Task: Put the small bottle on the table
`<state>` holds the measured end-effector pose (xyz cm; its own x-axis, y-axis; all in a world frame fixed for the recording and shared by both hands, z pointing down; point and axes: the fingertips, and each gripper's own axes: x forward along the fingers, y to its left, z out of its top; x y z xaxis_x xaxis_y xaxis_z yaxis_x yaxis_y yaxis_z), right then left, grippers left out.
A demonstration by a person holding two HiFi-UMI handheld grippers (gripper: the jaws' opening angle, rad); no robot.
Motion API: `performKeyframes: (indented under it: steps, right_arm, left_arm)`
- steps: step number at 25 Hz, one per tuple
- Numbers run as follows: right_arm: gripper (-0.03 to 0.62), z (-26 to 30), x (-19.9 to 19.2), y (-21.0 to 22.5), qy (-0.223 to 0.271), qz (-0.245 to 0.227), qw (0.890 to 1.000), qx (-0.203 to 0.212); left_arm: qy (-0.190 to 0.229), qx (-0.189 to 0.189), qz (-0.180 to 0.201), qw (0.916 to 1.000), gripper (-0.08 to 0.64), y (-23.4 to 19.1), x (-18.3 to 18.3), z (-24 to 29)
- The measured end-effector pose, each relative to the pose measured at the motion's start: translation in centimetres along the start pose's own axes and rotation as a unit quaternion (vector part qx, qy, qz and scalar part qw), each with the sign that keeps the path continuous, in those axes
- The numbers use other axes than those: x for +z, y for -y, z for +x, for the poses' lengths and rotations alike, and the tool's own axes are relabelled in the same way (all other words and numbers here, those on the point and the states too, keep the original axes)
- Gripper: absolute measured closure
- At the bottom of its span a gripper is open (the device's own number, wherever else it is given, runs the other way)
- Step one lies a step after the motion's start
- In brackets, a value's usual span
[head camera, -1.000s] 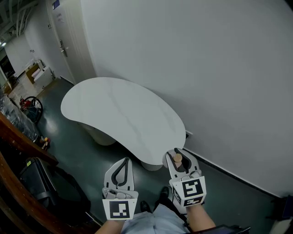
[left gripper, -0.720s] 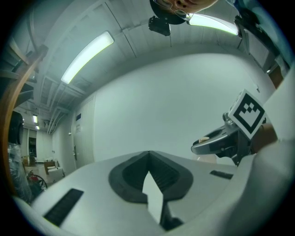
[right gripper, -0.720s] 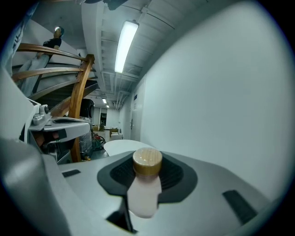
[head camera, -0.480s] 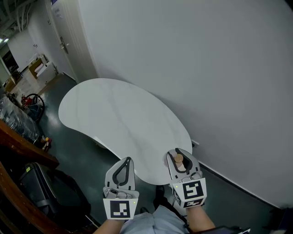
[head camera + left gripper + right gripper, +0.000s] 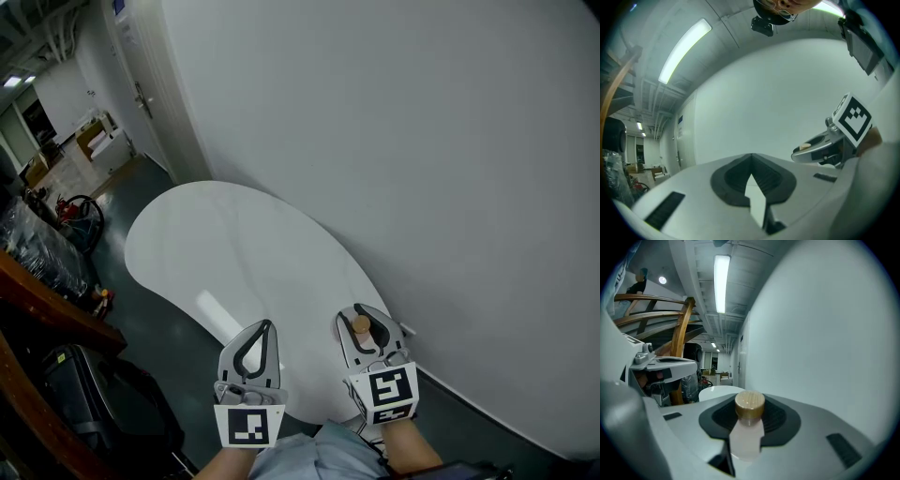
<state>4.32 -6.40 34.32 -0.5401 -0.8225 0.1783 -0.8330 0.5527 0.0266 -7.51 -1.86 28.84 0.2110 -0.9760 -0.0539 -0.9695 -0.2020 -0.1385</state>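
Note:
A small pale bottle with a round wooden cap stands between the jaws of my right gripper, which is shut on it. In the head view that gripper hovers over the near right end of the white kidney-shaped table. My left gripper is beside it to the left, shut with nothing in it, also over the table's near edge. From the left gripper view the right gripper shows at the right with the cap in its jaws.
A plain white wall runs close along the table's far side. Dark wooden railings and a black bag stand at the left. A door and a corridor with boxes lie at the far left.
Both grippers have come forward over the table's near end; a second ago they hung above the floor short of its edge. The bottle stays in the right jaws.

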Motion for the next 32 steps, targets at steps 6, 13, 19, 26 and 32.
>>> performKeyframes:
  steps: [6,13,19,26,32]
  right_arm:
    - [0.482,1.7,1.6,1.4,0.013,-0.012,1.0,0.021]
    - [0.482,4.0,1.4,2.6,0.001,-0.012,1.0,0.016]
    - [0.482,5.3,0.4,3.2,-0.019,-0.009,1.0,-0.006]
    - [0.482,7.1,-0.3,3.8,-0.042,-0.003,0.999,-0.019]
    - [0.482,9.0,-1.0,3.9,-0.049,-0.007,0.999,-0.014]
  left_arm:
    - [0.018,0.008,0.052,0.9985,0.558,-0.2,1.6,2.3]
    - [0.009,-0.034,0.185,0.9821,0.558,-0.8,1.5,4.6]
    - [-0.016,-0.048,0.14,0.9889,0.558,-1.6,-0.6,6.1]
    - [-0.038,-0.061,0.078,0.9944,0.558,-1.8,-2.6,8.1]
    - [-0.059,-0.101,0.123,0.9856,0.558,-2.0,-4.0,9.8]
